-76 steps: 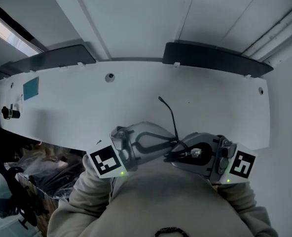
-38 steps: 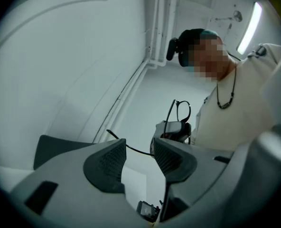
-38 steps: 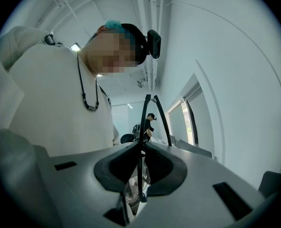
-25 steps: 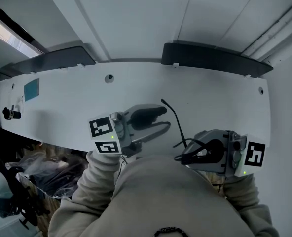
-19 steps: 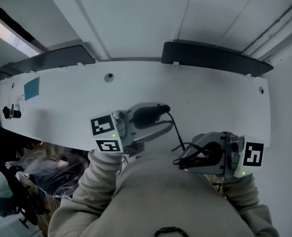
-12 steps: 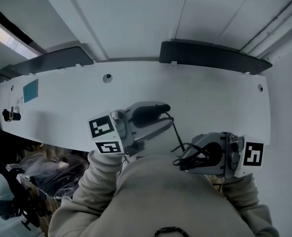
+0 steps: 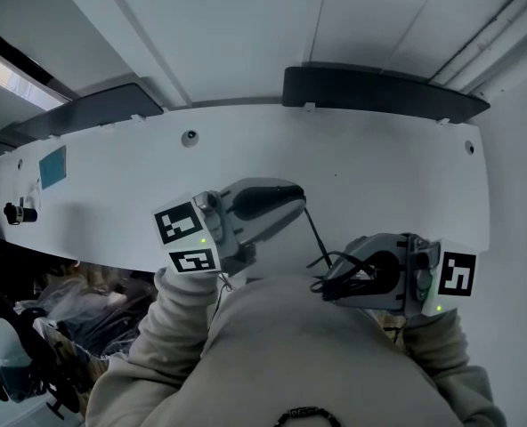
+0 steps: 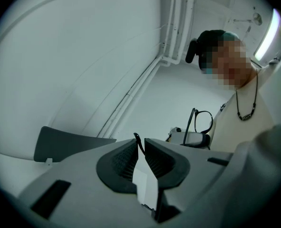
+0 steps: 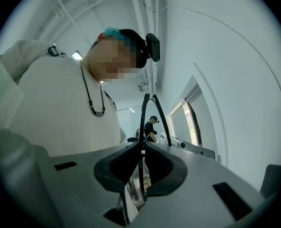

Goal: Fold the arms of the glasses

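Two grips on the glasses (image 7: 342, 269). My right tongs (image 7: 328, 285) pinch the front; my left tongs (image 7: 297, 199) just closed on the arm (image 7: 315, 231) tip.

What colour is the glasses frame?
Black; the glasses show it best in the left gripper view.

left grey two-jaw gripper (image 8: 139, 145): near level, jaws just closing, pinching thin black glasses arm (image 8: 137, 139) at pad tips | right grey two-jaw gripper (image 9: 141, 145): near level, clamped on black glasses frame (image 9: 142, 122) between pads | beige sleeves (image 7: 170, 327): elbows tucked, both grippers pointing inward
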Demonstrator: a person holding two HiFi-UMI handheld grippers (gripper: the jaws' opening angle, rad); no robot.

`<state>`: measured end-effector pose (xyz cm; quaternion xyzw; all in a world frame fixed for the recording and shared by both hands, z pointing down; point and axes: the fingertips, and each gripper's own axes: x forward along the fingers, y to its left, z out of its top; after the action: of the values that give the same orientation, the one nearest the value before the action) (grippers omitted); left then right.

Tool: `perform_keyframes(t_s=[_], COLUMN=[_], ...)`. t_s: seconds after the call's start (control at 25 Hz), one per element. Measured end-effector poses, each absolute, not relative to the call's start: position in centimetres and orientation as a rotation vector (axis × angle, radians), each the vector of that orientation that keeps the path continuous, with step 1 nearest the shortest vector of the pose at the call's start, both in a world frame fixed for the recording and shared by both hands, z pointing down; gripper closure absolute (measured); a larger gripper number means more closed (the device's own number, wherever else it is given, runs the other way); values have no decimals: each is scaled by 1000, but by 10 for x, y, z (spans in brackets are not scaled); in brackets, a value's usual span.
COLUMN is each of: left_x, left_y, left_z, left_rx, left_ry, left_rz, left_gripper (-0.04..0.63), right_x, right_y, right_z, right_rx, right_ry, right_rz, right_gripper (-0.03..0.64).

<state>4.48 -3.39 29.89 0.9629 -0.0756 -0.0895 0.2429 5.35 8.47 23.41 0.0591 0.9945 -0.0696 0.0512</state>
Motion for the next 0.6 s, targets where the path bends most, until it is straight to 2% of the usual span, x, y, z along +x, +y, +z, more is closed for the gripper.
perform_keyframes(t_s=[0.6], left_x=[46], left_y=[-27], left_z=[286], left_rx=[2830], left_ry=[-261], left_rz=[-121], left_gripper=[551], right_x=[45], right_y=[83], right_z=[248], right_rx=[193], right_ry=[3100], right_rz=[-269], right_gripper=[560])
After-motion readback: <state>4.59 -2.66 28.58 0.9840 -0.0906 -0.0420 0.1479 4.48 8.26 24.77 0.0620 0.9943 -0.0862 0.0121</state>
